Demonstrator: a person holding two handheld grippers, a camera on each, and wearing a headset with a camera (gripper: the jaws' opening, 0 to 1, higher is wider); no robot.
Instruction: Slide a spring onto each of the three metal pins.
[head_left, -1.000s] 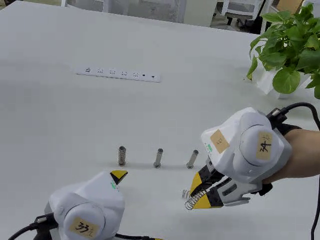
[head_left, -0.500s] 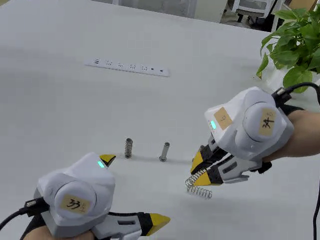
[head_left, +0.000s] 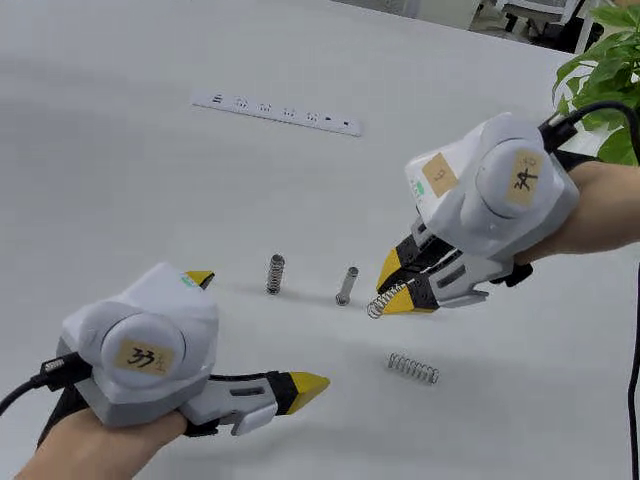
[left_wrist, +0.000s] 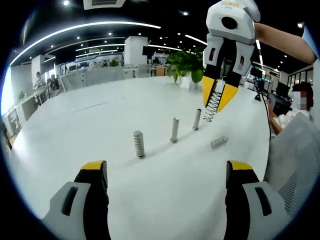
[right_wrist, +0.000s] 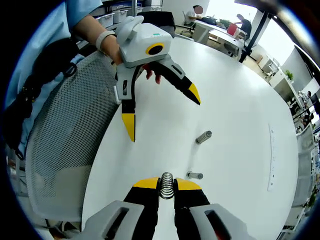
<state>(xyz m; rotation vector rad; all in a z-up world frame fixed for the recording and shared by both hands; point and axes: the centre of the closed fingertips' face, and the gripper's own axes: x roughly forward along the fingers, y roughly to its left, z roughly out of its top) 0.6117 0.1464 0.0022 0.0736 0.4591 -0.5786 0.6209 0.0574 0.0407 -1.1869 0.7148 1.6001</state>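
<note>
Right tongs aloft with spring

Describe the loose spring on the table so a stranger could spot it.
On the white table, find the short row of upright metal pins. Just nearer the person, under the right gripper, is the loose spring. It alone lies flat on its side; one spring stands on a pin, another is clamped in that gripper.

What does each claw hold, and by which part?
The right claw grips a spring by one end, with the other end sticking out past the tips. The left claw is open and holds nothing.
</note>
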